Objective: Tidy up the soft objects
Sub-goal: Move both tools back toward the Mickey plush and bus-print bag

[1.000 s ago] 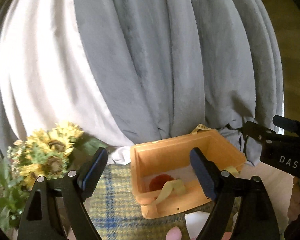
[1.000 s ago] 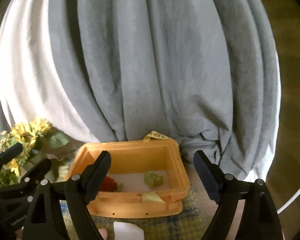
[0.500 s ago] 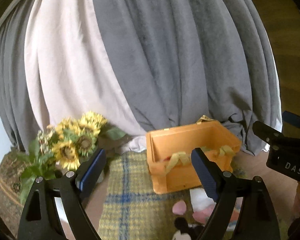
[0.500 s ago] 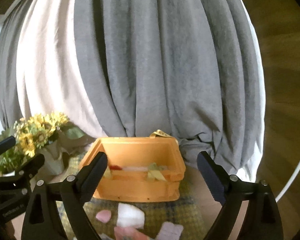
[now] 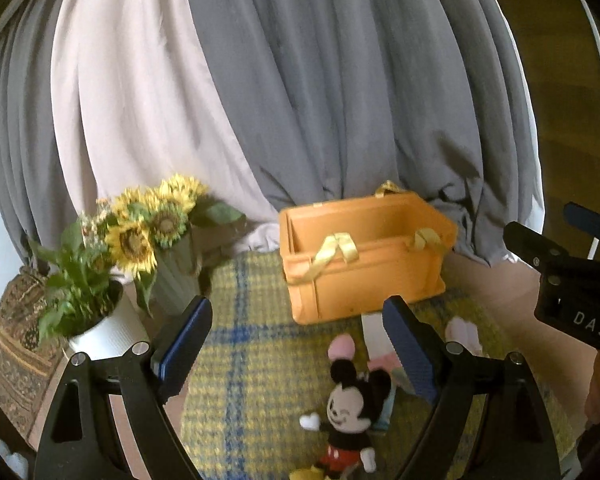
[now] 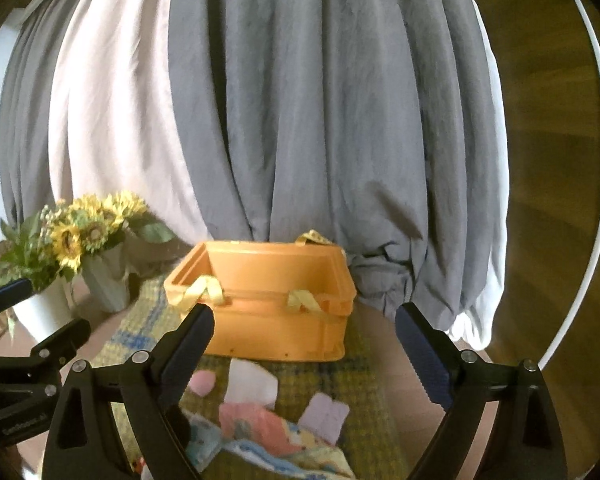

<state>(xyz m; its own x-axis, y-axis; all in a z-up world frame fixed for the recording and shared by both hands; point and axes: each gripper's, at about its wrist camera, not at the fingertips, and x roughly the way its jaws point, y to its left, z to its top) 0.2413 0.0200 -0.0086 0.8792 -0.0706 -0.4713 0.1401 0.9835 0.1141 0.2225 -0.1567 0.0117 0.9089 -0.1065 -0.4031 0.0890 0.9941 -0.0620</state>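
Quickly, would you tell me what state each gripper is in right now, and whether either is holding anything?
Left gripper: open, holding nothing; the mouse plush lies below it on the mat.
Right gripper: open, holding nothing.

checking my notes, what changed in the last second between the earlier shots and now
Both tools drew back from the orange plastic crate, which now looks smaller and farther, bringing the black-and-red mouse plush and pastel cloths on the yellow plaid mat into view. Left tool and right tool remain open and empty. Crate and sunflowers stayed put.
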